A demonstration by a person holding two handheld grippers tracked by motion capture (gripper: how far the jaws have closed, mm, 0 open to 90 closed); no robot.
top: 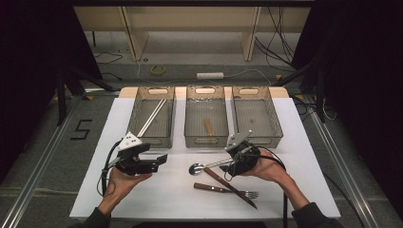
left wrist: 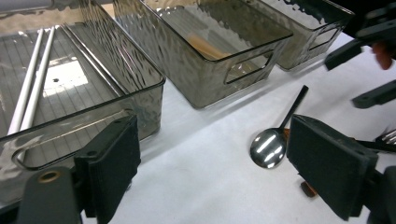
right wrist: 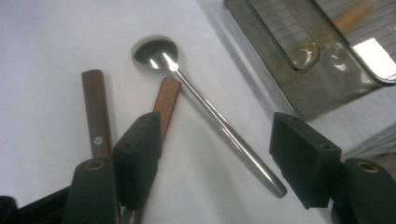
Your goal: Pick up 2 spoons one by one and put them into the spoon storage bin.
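The work in hand looks like sorting cutlery into the three clear bins at the top of the white bench [top: 157,199], and the step now is the reach for the spoon [top: 202,167]. In the high view the spoon lies just below the middle bin [top: 206,137], bowl to the left, its handle running right toward the right gripper [top: 227,167]. In the right gripper view that gripper's jaws stand apart on either side of the handle end, released and pressing on nothing; the spoon [right wrist: 205,105] rests flat on the bench between them.

The left gripper [top: 159,160] hovers at lower left of centre, also released and empty, just below the left bin [top: 164,137], which holds two white chopsticks [top: 152,118]. A wooden-handled piece [top: 208,126] lies in the middle bin. Lower in the frame a fork [top: 225,190] and a knife [top: 230,186] cross each other (both with brown handles, both untouched).

The next move, as I judge it, calls for lowering the right gripper until the pads bracket the thin round handle, then closing squarely, since a polished handle could roll or slip out. The knife handle lies just beside the spoon, so the nearer jaw needs to stay clear of it.
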